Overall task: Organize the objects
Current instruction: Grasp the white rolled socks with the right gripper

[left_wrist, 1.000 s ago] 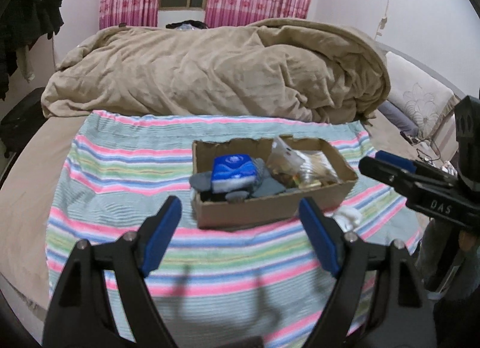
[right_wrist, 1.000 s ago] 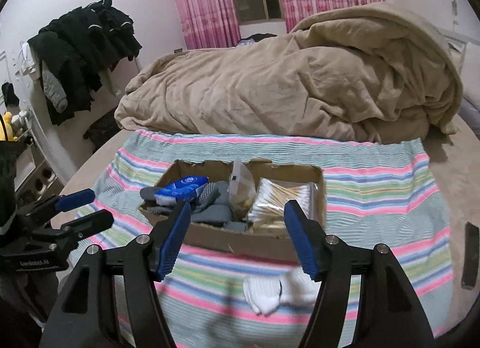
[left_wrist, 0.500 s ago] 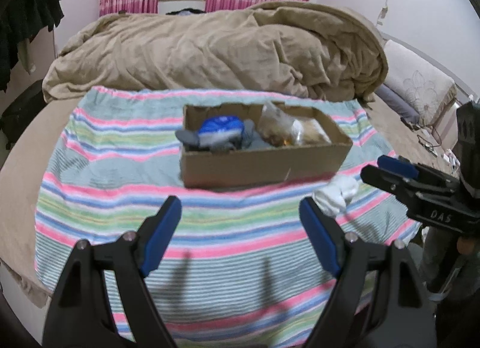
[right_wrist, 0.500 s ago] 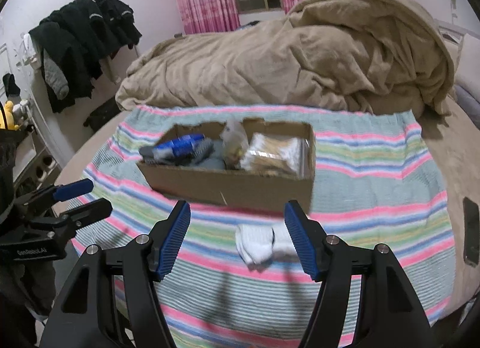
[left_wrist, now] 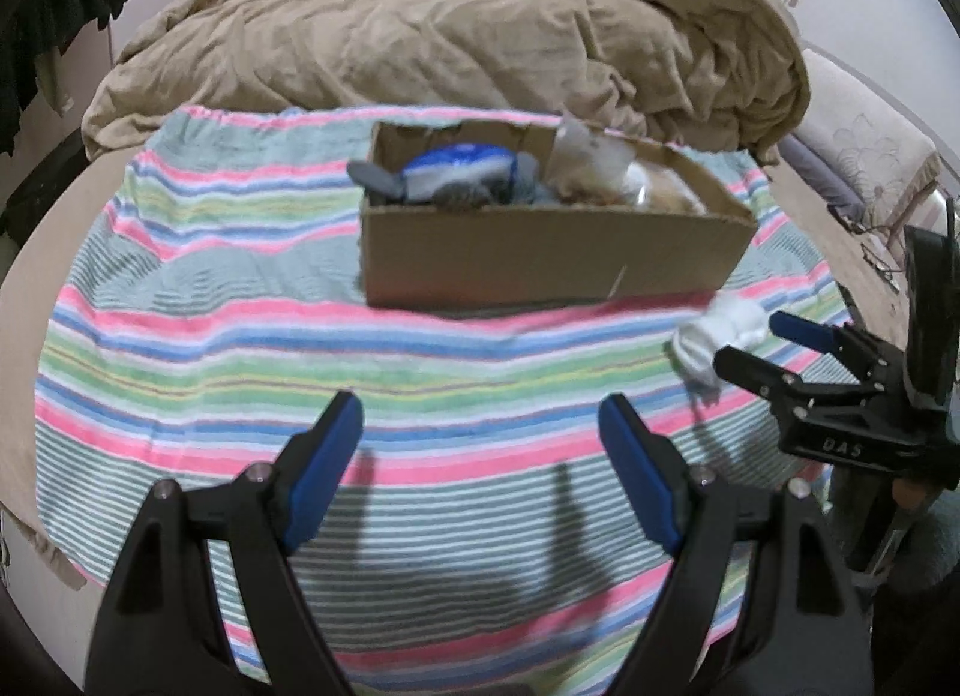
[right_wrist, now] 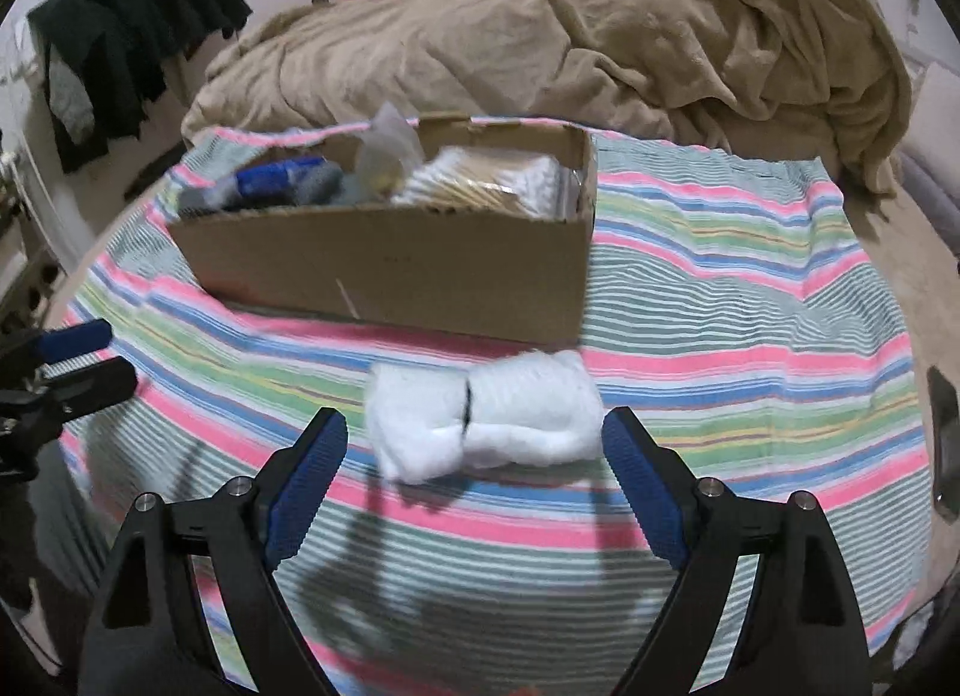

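A brown cardboard box [left_wrist: 540, 258] [right_wrist: 396, 270] stands on the striped blanket [left_wrist: 252, 354] [right_wrist: 750, 300]. It holds a blue-and-white package [left_wrist: 462, 168] [right_wrist: 276, 177], grey socks [left_wrist: 378, 180], a clear bag [right_wrist: 390, 144] and a pack of cotton swabs [right_wrist: 498, 186]. A white rolled sock bundle [right_wrist: 486, 426] [left_wrist: 714, 336] lies on the blanket in front of the box. My right gripper [right_wrist: 474, 456] is open and empty, low over the blanket just short of the bundle. My left gripper [left_wrist: 480, 444] is open and empty, well in front of the box.
A crumpled tan duvet [left_wrist: 450, 42] [right_wrist: 570, 36] fills the bed behind the box. Dark clothes [right_wrist: 132, 30] hang at the left wall. A pillow [left_wrist: 864, 150] lies at the far right. A dark flat object [right_wrist: 945, 438] lies at the bed's right edge.
Both grippers have dropped lower and come closer to the blanket. The right gripper has closed in on the white sock bundle, which now sits between its open fingers' line.
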The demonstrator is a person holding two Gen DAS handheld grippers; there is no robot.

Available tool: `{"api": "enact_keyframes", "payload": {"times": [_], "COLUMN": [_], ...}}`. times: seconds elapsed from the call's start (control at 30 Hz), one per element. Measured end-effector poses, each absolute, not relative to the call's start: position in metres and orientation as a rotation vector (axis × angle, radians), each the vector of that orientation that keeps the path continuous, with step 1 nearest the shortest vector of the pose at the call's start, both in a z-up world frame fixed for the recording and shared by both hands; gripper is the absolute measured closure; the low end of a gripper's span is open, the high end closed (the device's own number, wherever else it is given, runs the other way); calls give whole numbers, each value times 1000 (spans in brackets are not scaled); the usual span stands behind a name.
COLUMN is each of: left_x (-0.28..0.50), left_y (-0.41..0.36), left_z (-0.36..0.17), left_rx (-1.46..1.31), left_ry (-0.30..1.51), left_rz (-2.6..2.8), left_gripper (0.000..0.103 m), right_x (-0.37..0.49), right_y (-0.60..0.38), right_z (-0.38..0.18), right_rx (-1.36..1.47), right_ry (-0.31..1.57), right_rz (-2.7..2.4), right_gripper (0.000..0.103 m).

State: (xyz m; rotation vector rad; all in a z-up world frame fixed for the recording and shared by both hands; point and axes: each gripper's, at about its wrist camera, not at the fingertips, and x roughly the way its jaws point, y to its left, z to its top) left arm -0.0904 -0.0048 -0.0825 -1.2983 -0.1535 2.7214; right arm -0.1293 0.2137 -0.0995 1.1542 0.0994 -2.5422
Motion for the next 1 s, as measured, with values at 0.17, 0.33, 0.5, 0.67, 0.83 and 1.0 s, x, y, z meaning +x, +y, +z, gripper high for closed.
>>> {"api": "enact_keyframes", "payload": {"times": [0.17,0.33,0.5,0.67,0.83,1.0], "left_x": [-96,-98,-98,-95,-90,-88], "left_y": [-6,-5,-6,-8,-14,-22], "left_z": [-94,-98,-98,-92,-80,-61], "left_rx": [-1328,-1341,-1337,-1311,-1270,-1206], "left_ry": [-164,-163,-174,-186,-209,-233], "left_rz": [2717,2707,2707,2715,2738,2753], "left_gripper": [21,21,21,21,21,21], "right_x": [-142,-150,-147,-140,-129,-126], "right_y": [212,212,210,210,206,196], "right_z": [-114,-120,-118,-113,-97,-73], "right_rx": [1185,1190,1175,1184,1160,1119], "right_ry": [119,81,79,81,70,70], "right_rz": [-2526,-2509,-2500,-2504,-2504,-2505], "right_gripper": [14,14,25,29,30,30]}}
